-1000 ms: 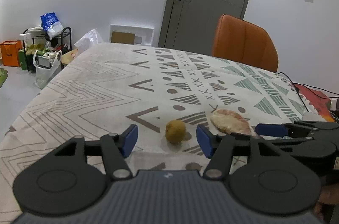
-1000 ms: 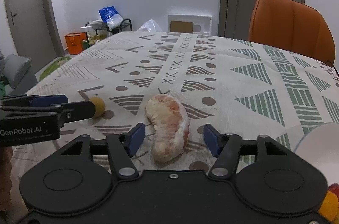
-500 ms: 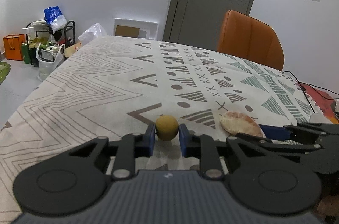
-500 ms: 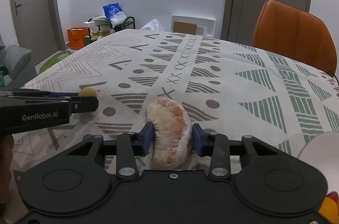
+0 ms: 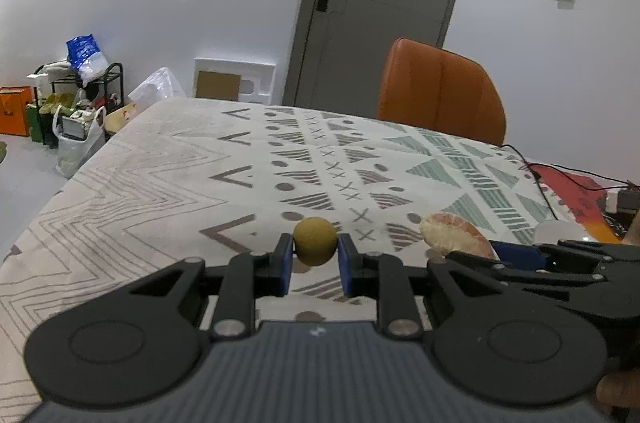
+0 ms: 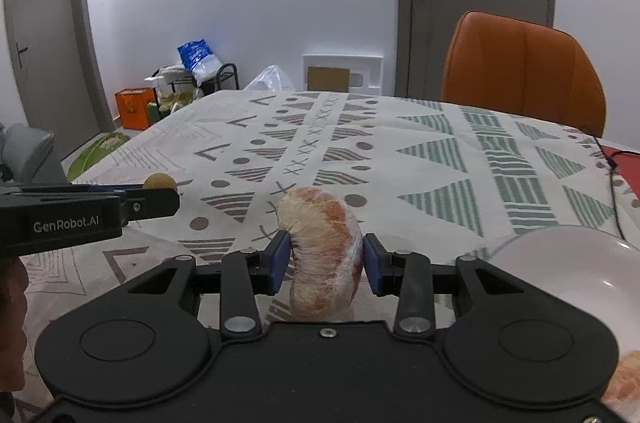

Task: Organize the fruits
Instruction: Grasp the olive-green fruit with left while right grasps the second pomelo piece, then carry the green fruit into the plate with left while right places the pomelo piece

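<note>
A small round brownish-yellow fruit sits between the blue pads of my left gripper, which is shut on it a little above the patterned tablecloth. The same fruit shows at the left gripper's tip in the right wrist view. My right gripper is shut on a peeled pink-and-white pomelo segment, lifted just off the cloth. That segment also appears at the right in the left wrist view.
A white bowl stands at the right, with more peeled fruit below it. An orange chair stands behind the table's far edge. Black cables lie on a red mat at the right. Bags and a rack stand on the floor at the left.
Both grippers closed, the left on the round fruit and the right on the pomelo segment. Both have since lifted slightly, carrying the fruits off the cloth.
</note>
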Demonstrator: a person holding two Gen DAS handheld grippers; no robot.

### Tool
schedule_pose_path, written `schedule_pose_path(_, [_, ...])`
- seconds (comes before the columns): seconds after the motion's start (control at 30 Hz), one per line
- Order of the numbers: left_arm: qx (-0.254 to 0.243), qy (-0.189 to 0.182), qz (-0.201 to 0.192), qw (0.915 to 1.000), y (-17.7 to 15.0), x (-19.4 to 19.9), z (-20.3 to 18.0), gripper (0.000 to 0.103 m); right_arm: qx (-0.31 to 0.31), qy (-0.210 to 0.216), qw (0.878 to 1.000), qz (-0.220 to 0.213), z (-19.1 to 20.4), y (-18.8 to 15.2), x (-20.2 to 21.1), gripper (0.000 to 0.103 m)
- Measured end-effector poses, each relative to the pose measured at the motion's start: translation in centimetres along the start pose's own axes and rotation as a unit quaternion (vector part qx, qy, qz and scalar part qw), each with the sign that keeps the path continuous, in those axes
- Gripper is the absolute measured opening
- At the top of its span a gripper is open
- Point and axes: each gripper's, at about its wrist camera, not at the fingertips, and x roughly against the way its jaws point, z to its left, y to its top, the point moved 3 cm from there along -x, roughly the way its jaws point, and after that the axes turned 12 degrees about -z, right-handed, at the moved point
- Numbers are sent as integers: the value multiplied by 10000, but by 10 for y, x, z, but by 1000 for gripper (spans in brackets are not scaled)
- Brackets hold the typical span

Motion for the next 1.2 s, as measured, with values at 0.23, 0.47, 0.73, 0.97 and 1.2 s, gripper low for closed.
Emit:
schedule_pose_path(0.23, [-75, -170, -92, 9998, 3, 9, -21, 22, -101, -142, 9997, -145, -16, 3, 19, 37])
schedule_pose_path(0.47, [-146, -349, -145, 9992, 3, 14, -42, 22, -206, -307, 9989, -272, -34, 2, 40, 37])
schedule_pose_path(0.73, [-244, -583, -199, 9978, 1, 16, -72, 22, -318, -445, 9978, -368, -56, -2, 60, 37])
schedule_pose_path(0.97, [-305, -724, -206, 9967, 1, 17, -89, 22, -451, -655, 9960, -410, -78, -8, 75, 37])
schedule_pose_path(1.2, [-341, -912, -158, 9951, -5, 13, -107, 22, -612, -999, 9923, -392, -106, -19, 91, 37])
